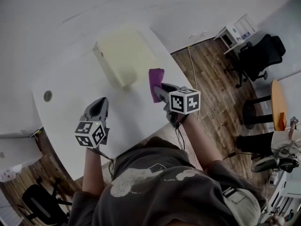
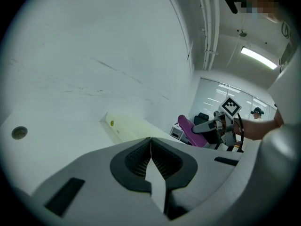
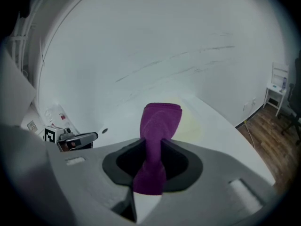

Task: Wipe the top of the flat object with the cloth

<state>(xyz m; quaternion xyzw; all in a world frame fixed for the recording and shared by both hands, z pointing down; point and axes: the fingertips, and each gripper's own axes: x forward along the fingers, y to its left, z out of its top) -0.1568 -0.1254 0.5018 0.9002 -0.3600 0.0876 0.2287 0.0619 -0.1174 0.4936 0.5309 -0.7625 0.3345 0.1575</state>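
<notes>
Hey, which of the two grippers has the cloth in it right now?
The right gripper, shut on the purple cloth, which sticks out past its jaws. The left gripper is closed with nothing between its jaws.

The white desk [image 1: 136, 119] carries a flat pale yellow box [image 1: 123, 55], which lies near its far right corner. A small round hole [image 1: 48, 96] sits close to the left edge.

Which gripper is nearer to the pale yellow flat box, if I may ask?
Right. The right gripper, holding the cloth, is just beside the box; the left gripper is farther back.
</notes>
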